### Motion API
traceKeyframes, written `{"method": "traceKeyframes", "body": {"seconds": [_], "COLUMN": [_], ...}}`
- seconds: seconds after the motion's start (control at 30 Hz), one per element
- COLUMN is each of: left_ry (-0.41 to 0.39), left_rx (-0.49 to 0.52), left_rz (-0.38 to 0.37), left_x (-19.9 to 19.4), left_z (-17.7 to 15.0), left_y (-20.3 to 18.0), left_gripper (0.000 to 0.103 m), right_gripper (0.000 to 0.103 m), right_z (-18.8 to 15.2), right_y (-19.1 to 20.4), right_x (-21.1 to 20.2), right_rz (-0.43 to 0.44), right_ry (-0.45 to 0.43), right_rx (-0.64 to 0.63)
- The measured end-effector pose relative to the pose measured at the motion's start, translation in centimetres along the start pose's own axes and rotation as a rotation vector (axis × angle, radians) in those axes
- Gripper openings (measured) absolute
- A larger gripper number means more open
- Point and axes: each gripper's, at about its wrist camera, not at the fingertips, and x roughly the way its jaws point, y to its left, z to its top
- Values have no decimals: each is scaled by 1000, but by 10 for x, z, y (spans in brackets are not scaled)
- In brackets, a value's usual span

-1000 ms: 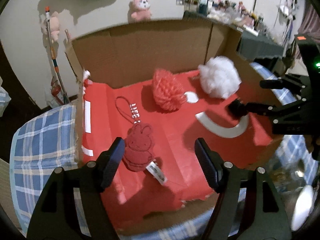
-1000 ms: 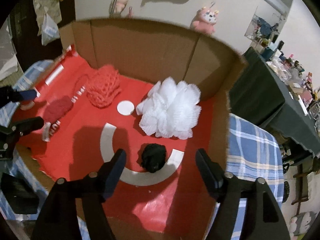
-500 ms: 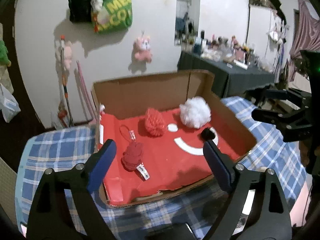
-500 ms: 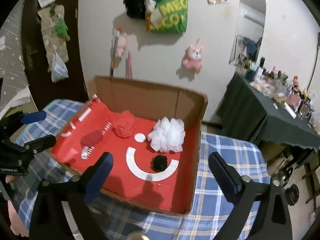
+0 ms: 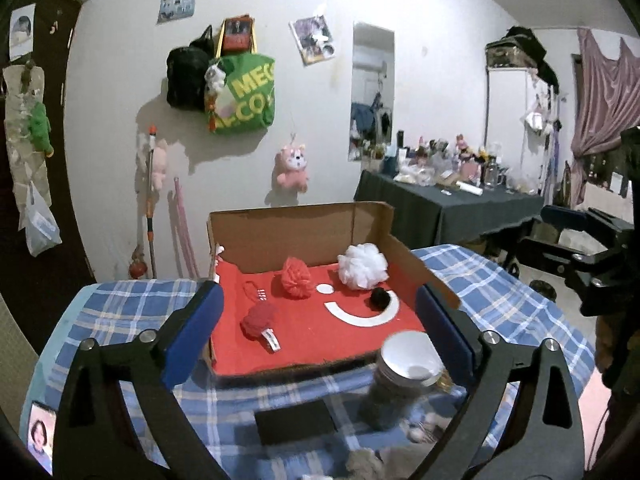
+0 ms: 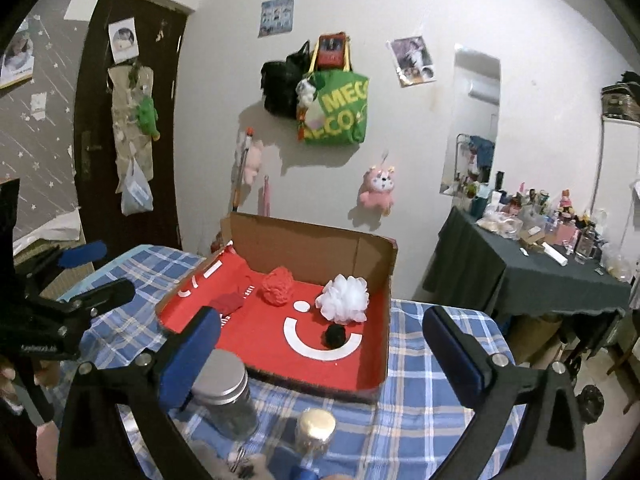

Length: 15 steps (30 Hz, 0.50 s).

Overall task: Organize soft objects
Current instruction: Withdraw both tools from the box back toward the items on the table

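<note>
Both tongs, the left tongs [image 5: 316, 320] and the right tongs [image 6: 322, 352], hang wide open and empty above the near edge of the desk [image 6: 420, 412], with four soft things lying in the red-lined box [image 5: 320, 362]: white puff [image 5: 363, 266] toward its far right corner, red puff [image 5: 297, 278] mid-back, red plush charm [image 5: 259, 320] near the left side, black pom-pom [image 5: 380, 298] on the white arc. If anything remains, it is probably the pale fluff at the near desk edge, too blurred to identify. Lower one pair squarely over it, pinch at mid-bulk, and steer clear of the jar [image 6: 226, 394].
</note>
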Motion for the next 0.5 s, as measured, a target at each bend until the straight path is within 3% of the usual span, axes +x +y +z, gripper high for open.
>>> {"method": "traceKeyframes", "body": {"seconds": [0.23, 0.5], "left_ry": [-66, -62], "left_rx": [-3, -22], "left_rz": [-4, 5], "left_x": [-39, -54], "left_z": [-29, -61], "left_y": [-19, -29], "left_gripper": [99, 100], "right_gripper": [103, 103], "right_z": [-39, -80], "right_y": [11, 18], "right_x": [-39, -58], "right_rz": [-41, -115], "right_ry": [-72, -94], "right_rx": [32, 54]}}
